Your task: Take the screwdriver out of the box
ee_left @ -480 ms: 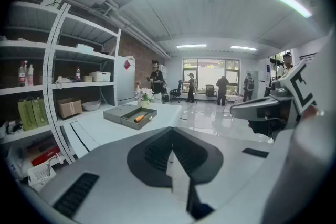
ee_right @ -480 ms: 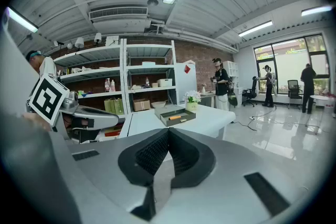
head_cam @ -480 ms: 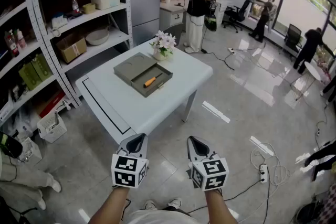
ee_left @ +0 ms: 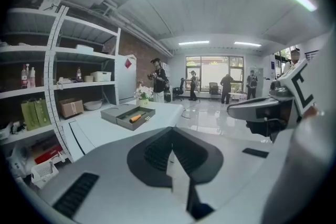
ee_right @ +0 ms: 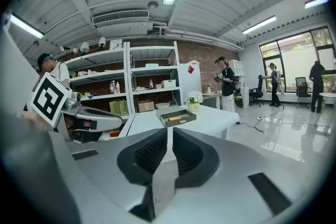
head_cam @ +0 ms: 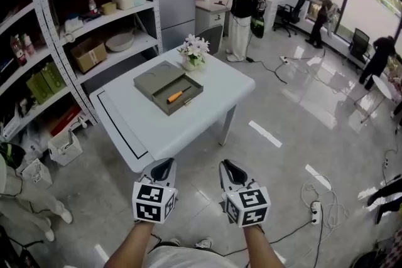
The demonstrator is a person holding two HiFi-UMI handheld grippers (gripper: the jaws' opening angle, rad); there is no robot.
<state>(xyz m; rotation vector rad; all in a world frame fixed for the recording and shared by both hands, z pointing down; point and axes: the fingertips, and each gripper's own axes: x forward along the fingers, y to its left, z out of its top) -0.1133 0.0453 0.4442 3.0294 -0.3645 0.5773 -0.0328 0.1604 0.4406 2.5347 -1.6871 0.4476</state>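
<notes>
Both the left gripper and the right gripper have their jaws pressed together on nothing, side by side short of the white table. Well beyond them, the screwdriver lies in the open grey box. Only its orange handle reads clearly; the shaft is too small to make out.

The right gripper's ribbed black jaws stand closed together, nothing between them, aimed toward a white table. On it sits an open grey box — the screwdriver, orange-handled, lies inside — with a pot of white flowers just behind. The left gripper shows at the left edge, with shelves beyond the table
</notes>
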